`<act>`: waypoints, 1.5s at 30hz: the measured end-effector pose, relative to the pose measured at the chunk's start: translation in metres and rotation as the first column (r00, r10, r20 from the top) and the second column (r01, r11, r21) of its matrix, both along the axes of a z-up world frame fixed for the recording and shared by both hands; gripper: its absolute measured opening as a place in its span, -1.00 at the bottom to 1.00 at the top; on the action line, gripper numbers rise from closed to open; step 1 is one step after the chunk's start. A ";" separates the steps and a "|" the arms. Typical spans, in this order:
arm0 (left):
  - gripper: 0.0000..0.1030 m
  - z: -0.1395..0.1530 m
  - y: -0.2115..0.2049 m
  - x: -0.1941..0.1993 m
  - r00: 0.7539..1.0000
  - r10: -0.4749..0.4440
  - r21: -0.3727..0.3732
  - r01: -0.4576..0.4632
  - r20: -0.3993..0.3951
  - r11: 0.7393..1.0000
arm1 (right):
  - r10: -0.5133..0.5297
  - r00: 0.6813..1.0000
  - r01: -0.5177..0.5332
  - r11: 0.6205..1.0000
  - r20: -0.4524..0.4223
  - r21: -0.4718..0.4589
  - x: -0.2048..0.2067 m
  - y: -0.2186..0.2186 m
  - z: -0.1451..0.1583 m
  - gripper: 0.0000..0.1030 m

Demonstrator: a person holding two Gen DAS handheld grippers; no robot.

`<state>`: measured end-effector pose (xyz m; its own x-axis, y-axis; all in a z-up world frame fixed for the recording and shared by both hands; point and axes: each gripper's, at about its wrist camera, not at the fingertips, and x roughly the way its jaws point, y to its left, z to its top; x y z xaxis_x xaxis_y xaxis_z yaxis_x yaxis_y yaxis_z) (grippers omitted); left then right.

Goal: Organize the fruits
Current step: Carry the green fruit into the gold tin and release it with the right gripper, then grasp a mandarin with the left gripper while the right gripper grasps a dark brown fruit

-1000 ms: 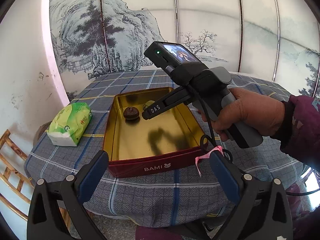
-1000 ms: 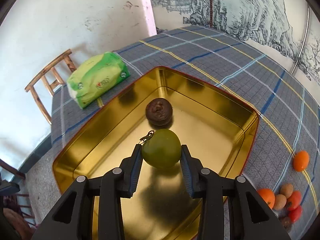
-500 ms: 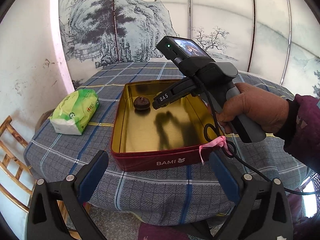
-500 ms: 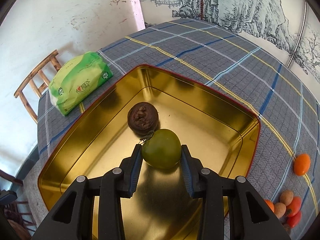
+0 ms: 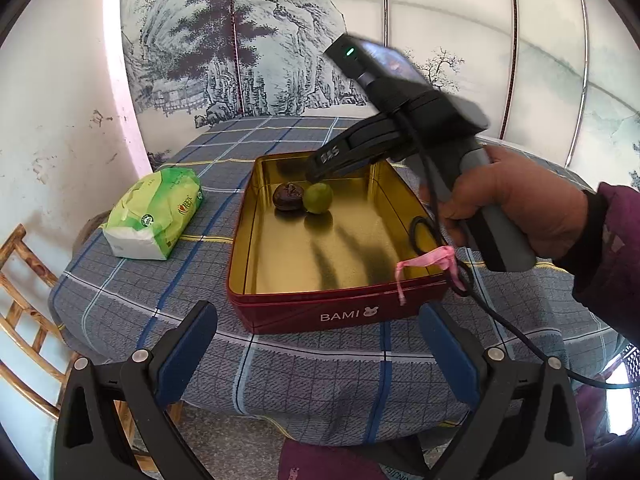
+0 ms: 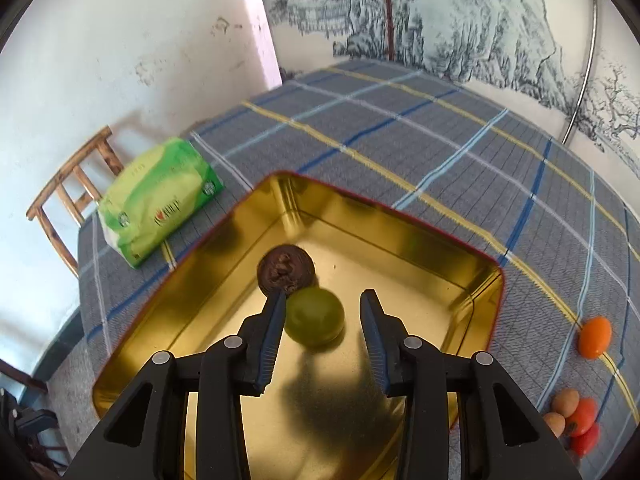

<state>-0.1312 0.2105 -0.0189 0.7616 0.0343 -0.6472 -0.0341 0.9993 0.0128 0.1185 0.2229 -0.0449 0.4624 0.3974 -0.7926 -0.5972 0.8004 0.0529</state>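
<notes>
The right gripper [image 6: 323,328] is seen spread wide over the gold tin [image 6: 420,236], nothing held; half a second ago its pads were closed on the green fruit [image 6: 315,317], which has now been let go and rests on the tin floor. The fruit is brushed by the left-hand finger [image 6: 269,332] only, with a clear gap to the other. At about 11 o'clock from it, touching or very nearly so, the dark brown fruit [image 6: 285,274] is lodged near the tin's far corner. One placement is thus judged complete, with two fruits stored. Further out, at 3 to 4 o'clock on the checked worktop [image 6: 400,128], an orange fruit [image 6: 595,337] and a small cluster of orange and tan fruits [image 6: 573,420] remain to be collected. A green tissue pack [image 6: 157,200] lies at 10 o'clock. The left gripper [image 5: 318,354] is held wide open and empty, short of the tin's near wall.
</notes>
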 end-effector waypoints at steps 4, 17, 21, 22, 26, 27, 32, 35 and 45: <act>0.93 -0.001 -0.002 0.000 1.000 0.002 0.003 -0.002 -0.012 1.000 | -0.007 0.999 0.004 0.998 0.047 0.070 -0.020 -0.021 0.017 -0.15; 0.94 0.008 -0.026 0.005 0.996 -0.092 0.051 0.093 -0.019 0.994 | -0.213 0.935 0.207 0.977 0.283 0.052 -0.121 -0.185 0.031 0.15; 0.94 0.016 -0.043 0.015 0.983 -0.184 0.055 0.185 -0.014 0.981 | -0.375 0.886 0.386 0.922 0.274 0.016 -0.122 -0.257 0.014 0.16; 0.94 0.019 -0.050 0.020 0.976 -0.217 0.057 0.217 -0.019 0.974 | -0.421 0.868 0.435 0.900 0.264 0.006 -0.122 -0.276 0.008 0.16; 0.89 0.029 -0.076 0.042 0.941 -0.337 0.087 0.338 -0.026 0.937 | -0.516 0.826 0.526 0.851 0.227 0.020 -0.125 -0.323 -0.010 0.16; 0.87 0.030 -0.083 0.048 0.931 -0.364 0.102 0.365 -0.033 0.925 | -0.532 0.819 0.540 0.841 0.216 0.027 -0.126 -0.332 -0.015 0.16; 0.85 0.039 -0.116 0.102 0.865 -0.492 0.136 0.502 -0.102 0.854 | -0.560 0.810 0.549 0.829 0.176 0.108 -0.129 -0.356 -0.017 0.18; 0.77 0.034 -0.133 0.137 0.824 -0.547 0.179 0.566 -0.145 0.805 | -0.552 0.818 0.536 0.833 0.159 0.134 -0.131 -0.359 -0.018 0.20; 0.21 -0.023 -0.152 0.239 0.706 -0.581 0.171 0.683 -0.405 0.710 | -0.568 0.815 0.530 0.811 0.115 0.250 -0.135 -0.371 -0.017 0.37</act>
